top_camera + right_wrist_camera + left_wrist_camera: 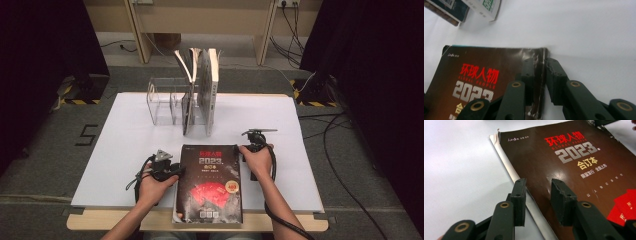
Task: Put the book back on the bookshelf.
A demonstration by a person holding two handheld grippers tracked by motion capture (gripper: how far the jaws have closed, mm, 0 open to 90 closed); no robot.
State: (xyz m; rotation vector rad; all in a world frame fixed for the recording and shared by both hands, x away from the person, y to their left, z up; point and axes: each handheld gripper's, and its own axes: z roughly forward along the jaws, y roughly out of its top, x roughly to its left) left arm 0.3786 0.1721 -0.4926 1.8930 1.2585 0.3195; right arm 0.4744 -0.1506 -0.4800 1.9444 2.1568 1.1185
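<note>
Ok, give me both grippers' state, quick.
Left gripper: open, jaws straddling the left edge of the book.
Right gripper: jaws straddling the book's right edge; grip cannot be told.

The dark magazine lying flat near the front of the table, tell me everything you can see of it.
The magazine is a thick glossy volume with a dark brown cover, red and silver title lettering with "2023", and red graphics lower down. It lies flat, face up, overhanging the table's near edge. Its edges look worn. The left gripper straddles its left edge; the right gripper straddles its right edge near the top corner.
</note>
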